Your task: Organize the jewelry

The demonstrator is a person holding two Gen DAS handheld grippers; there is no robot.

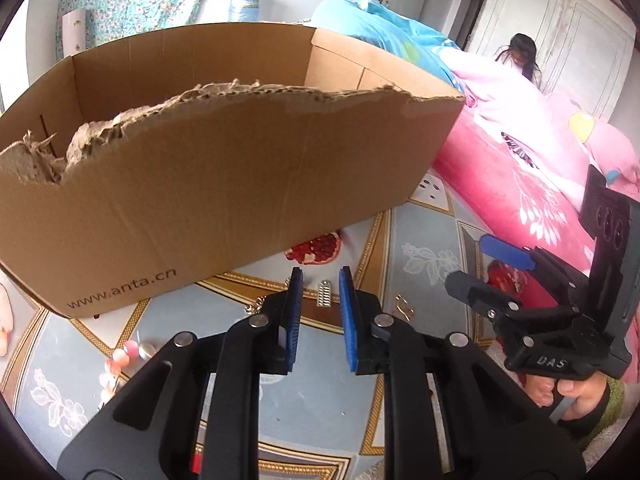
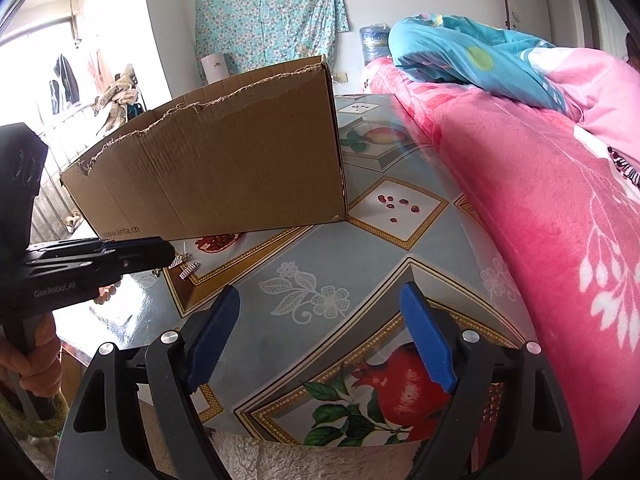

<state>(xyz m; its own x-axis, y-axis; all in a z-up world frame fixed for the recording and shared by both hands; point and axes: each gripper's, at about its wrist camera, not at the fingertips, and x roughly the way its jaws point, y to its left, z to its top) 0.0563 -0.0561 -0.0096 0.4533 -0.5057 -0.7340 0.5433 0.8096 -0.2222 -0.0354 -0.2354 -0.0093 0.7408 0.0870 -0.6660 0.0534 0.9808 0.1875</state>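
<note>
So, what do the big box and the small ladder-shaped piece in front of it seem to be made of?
Box: brown corrugated cardboard, matte; the torn top edge shows fibrous, fluted layers. Ladder-shaped piece: probably silver-toned metal, shiny, with bright ridged segments; it is too small to be sure.

1. A table [image 2: 360, 248] carries a glossy cloth printed with fruit and flowers.
2. A torn cardboard box [image 1: 224, 184] stands on it.
3. A silver rectangular earring [image 1: 324, 294] lies just before the box.
4. Pink beads [image 1: 120, 356] lie nearby.
</note>
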